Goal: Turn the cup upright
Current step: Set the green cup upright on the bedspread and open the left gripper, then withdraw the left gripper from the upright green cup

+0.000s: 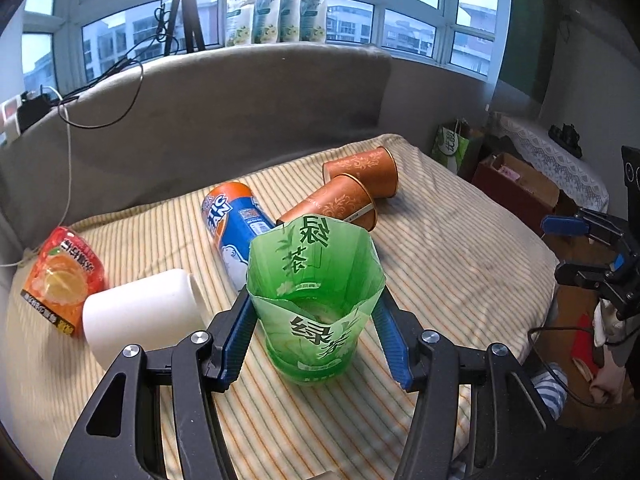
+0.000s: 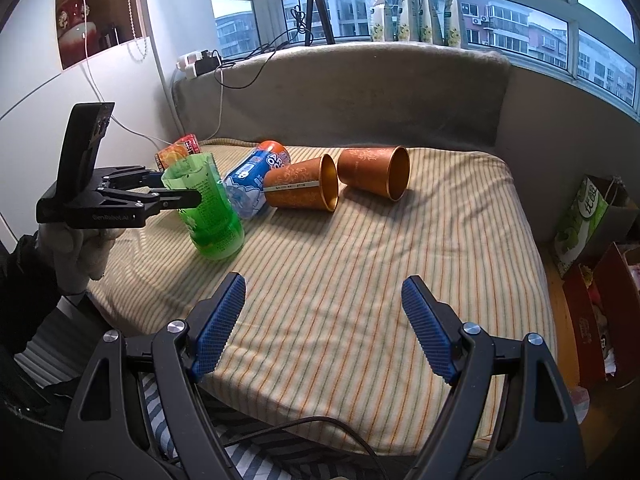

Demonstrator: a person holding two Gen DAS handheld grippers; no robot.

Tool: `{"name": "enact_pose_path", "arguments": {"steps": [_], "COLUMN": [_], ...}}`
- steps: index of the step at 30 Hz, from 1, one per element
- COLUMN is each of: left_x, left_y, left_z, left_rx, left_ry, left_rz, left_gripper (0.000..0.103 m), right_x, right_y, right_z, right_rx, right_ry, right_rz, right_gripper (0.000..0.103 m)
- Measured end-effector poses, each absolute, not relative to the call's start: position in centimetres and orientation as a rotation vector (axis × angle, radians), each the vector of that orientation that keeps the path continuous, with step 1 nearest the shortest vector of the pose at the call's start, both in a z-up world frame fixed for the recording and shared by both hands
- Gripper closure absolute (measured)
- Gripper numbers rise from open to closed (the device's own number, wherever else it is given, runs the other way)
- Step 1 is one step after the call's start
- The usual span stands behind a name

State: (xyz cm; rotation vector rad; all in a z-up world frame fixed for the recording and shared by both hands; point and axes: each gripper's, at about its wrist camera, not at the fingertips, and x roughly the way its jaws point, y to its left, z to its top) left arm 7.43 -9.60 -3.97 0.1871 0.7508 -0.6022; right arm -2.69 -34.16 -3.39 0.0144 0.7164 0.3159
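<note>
A green cup cut from a plastic bottle (image 1: 314,300) stands upright, slightly tilted, on the striped cushion (image 1: 440,248), mouth up. My left gripper (image 1: 314,312) has its blue pads against both sides of the cup and is shut on it; it also shows in the right wrist view (image 2: 188,196) on the green cup (image 2: 210,216). My right gripper (image 2: 322,328) is open and empty above the cushion's front edge. Two orange cups (image 2: 302,188) (image 2: 374,178) lie on their sides behind. A white cup (image 1: 140,316) lies on its side at the left.
A blue and orange can (image 1: 236,232) lies behind the green cup. An orange packet (image 1: 64,276) lies at the far left. A grey sofa back (image 1: 240,108) rises behind. Boxes and bags (image 2: 588,216) stand on the floor at the right.
</note>
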Motion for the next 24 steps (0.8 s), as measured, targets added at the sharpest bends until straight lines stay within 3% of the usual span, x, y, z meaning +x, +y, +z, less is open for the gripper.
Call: {"name": "enact_pose_path", "arguments": {"steps": [7, 10, 15, 18, 24], "left_x": [7.37, 7.28, 7.15, 7.05, 6.69], "left_y": [-9.75, -9.73, -10.03, -10.19, -10.09], "left_z": [-4.05, -3.99, -4.00, -4.06, -4.06], "left_rx": [0.188, 0.177, 0.179, 0.183, 0.205], "left_ry": [0.748, 0.749, 0.748, 0.749, 0.738], "left_rz": [-0.602, -0.602, -0.611, -0.613, -0.582], "left_gripper": [0.045, 0.033, 0.031, 0.022, 0.022], "right_x": [-2.66, -2.65, -2.68, -2.67, -2.66], "right_y": [-34.10, -34.15, -34.17, -34.19, -34.13], "right_z": [-3.30, -3.29, -3.24, -3.24, -2.86], "right_rx": [0.014, 0.015, 0.015, 0.016, 0.024], "right_ry": [0.716, 0.716, 0.716, 0.716, 0.706], "right_rz": [0.317, 0.318, 0.317, 0.318, 0.314], "right_gripper": [0.020, 0.020, 0.020, 0.020, 0.020]}}
